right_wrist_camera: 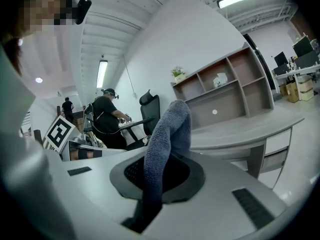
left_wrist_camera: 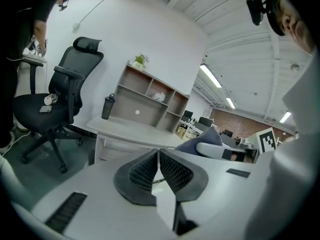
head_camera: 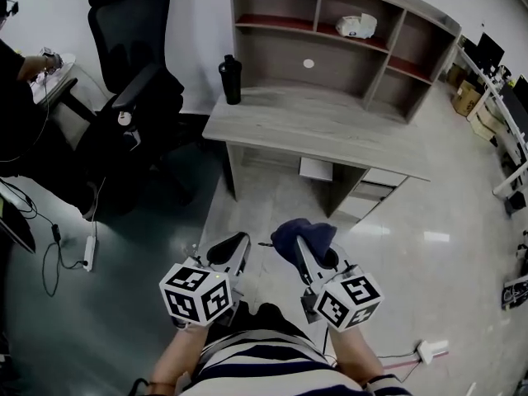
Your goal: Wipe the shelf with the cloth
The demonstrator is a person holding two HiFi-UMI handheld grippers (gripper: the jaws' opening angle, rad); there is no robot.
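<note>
A wooden shelf unit [head_camera: 346, 31] with open cubbies stands on the back of a grey desk [head_camera: 313, 126], well ahead of both grippers. My right gripper [head_camera: 307, 239] is shut on a dark blue cloth [head_camera: 301, 236], which sticks up between its jaws [right_wrist_camera: 167, 144]. My left gripper [head_camera: 229, 250] is shut with its pads pressed together and nothing between them [left_wrist_camera: 158, 168]. Both are held low near my body, over the floor in front of the desk. The shelf [left_wrist_camera: 150, 101] [right_wrist_camera: 225, 91] shows far off in both gripper views.
A black bottle [head_camera: 230, 79] stands on the desk's left end. A white object [head_camera: 356, 26] lies in an upper cubby. A black office chair [head_camera: 132, 73] is to the left, a person [head_camera: 16, 81] beyond it. A power strip and cables [head_camera: 87, 250] lie on the floor.
</note>
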